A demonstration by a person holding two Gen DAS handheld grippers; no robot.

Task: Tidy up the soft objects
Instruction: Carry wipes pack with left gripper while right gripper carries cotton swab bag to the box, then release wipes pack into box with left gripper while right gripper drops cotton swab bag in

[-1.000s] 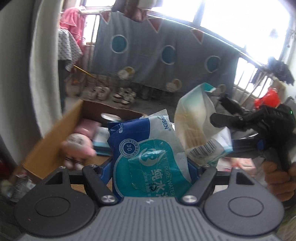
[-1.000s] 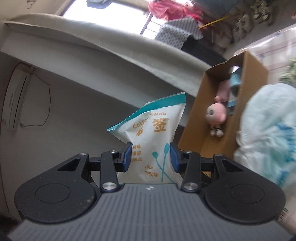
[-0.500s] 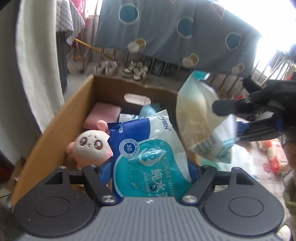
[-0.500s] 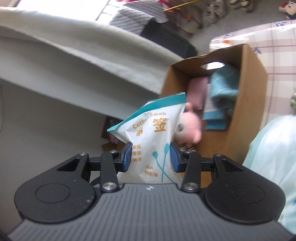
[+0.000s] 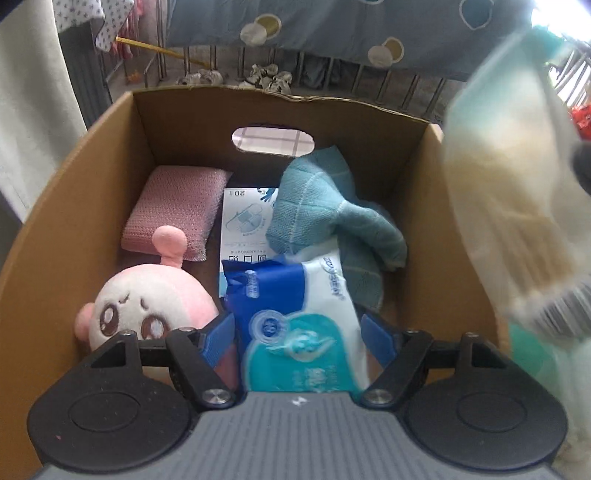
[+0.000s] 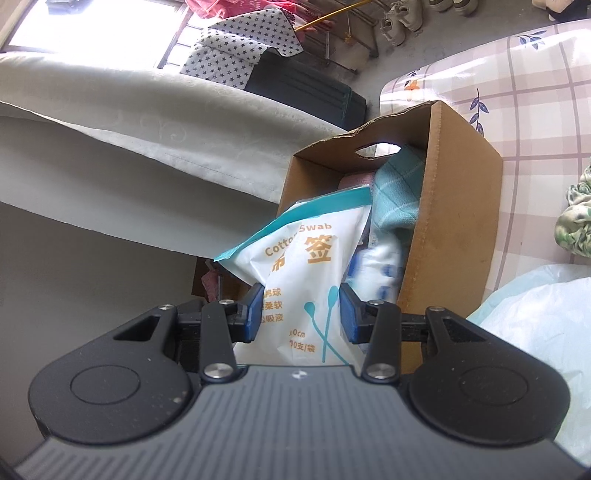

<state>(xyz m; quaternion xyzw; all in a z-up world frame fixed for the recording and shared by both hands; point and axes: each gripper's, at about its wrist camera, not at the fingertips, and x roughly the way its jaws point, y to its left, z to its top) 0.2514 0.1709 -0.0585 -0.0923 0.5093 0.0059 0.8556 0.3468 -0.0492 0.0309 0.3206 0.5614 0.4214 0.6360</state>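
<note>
The wet-wipes pack (image 5: 299,332), blue and teal, sat between my left gripper's (image 5: 297,330) blue pads, the jaws spread wide and pressing its sides, and I held it tilted down over the open cardboard box (image 5: 66,206). Inside the box I could see a pink plush toy (image 5: 147,299) against the near left wall, a pink sponge (image 5: 173,210) behind it, a white flat packet (image 5: 243,225) on the floor of the box and a teal cloth (image 5: 321,206) bunched toward the far right corner. My right gripper (image 6: 303,314) was clamped at a narrower spread on a cotton swab bag (image 6: 306,273), white with a teal top edge, which hung just beside the box's (image 6: 458,206) near end. The box stood on a table covered with a checked, leaf-printed cloth (image 6: 535,92). Beyond it I saw a pale draped sheet (image 6: 147,147), a star-patterned cloth (image 6: 240,55) by a bright window, and shoes (image 6: 399,18) on the floor. A blue dotted blanket (image 5: 332,26) hung over a railing.
</note>
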